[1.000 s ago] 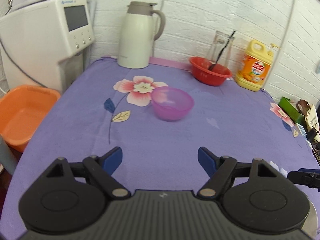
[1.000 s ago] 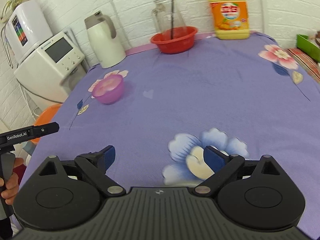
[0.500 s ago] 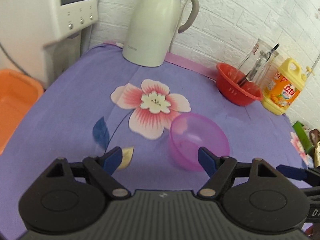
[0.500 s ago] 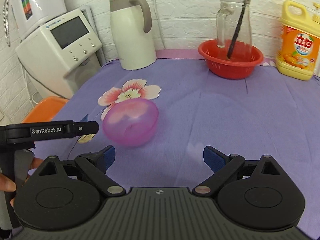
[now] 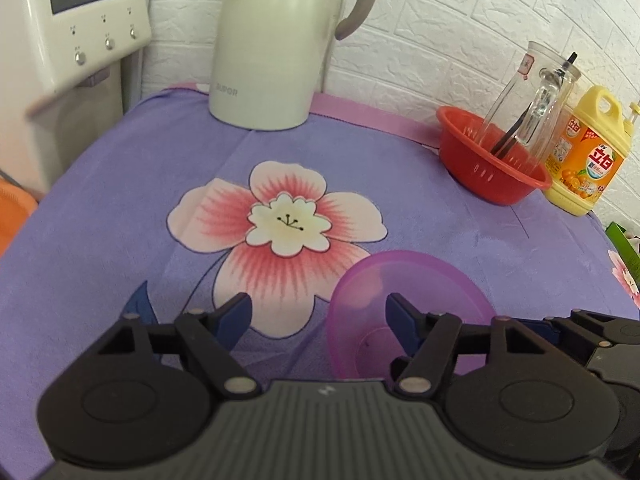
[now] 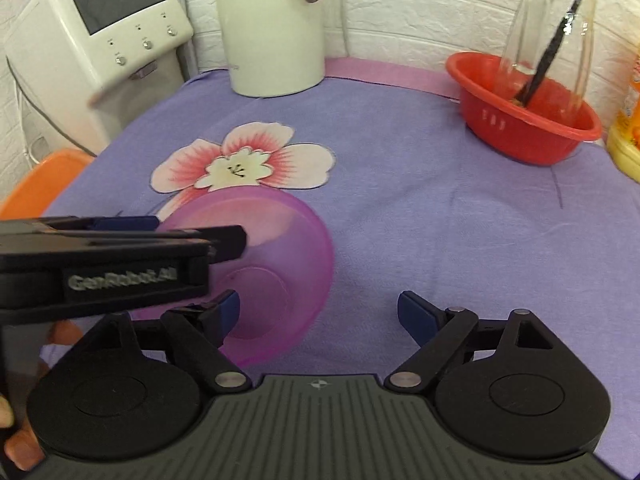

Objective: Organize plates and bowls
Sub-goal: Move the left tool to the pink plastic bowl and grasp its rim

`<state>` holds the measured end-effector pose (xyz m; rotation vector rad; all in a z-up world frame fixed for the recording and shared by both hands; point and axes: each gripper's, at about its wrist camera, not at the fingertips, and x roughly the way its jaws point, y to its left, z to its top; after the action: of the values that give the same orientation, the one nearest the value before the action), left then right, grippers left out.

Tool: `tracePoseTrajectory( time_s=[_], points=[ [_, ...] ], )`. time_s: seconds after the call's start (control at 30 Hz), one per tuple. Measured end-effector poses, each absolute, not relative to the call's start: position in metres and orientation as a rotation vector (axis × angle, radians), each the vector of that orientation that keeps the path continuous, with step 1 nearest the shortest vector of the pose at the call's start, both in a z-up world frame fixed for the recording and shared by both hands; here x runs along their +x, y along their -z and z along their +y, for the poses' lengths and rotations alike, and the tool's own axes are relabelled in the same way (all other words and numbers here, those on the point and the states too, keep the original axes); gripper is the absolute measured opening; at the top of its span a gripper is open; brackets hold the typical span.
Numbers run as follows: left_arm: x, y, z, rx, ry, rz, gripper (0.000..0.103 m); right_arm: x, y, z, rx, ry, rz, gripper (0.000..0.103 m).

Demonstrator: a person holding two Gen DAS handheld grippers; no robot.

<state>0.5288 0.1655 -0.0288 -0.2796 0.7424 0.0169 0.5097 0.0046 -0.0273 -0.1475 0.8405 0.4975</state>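
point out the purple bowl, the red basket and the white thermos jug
purple bowl [image 5: 360, 280]: left wrist view, on its far inner wall
red basket [image 5: 492, 184]: left wrist view, on its outer front wall
white thermos jug [image 6: 276, 36]: right wrist view, on the middle of its body

Two close, down-tilted wrist views (side by side), shared purple bowl [image 5: 404, 312] and back wall.

Soft, even light fills the room, and the white brick wall [image 5: 460, 20] looks washed out. Straight lines bow hard toward the rounded dark corners. The lettering on the near left gripper [image 6: 192, 256] is smeared with blur.
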Motion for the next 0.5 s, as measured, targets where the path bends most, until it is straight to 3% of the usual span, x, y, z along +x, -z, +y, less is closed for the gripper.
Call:
tracePoseTrajectory(
  time_s=[0.17,0.3,0.4,0.5],
  points=[
    [0.527,0.031,0.168,-0.284,-0.023,0.737,0.065,0.507,0.028,0.014,-0.136,-0.523,0.846,0.103],
    [0.525,0.029,0.164,-0.257,0.008,0.758,0.04,0.502,0.027,0.025,-0.155,-0.551,0.834,0.102],
    [0.518,0.026,0.163,-0.347,0.088,0.788,0.034,0.497,0.025,0.024,-0.132,-0.584,0.853,0.092],
    [0.509,0.022,0.155,-0.356,0.096,0.798,0.034,0.493,0.022,0.018,-0.086,-0.591,0.887,0.093]
  ],
)
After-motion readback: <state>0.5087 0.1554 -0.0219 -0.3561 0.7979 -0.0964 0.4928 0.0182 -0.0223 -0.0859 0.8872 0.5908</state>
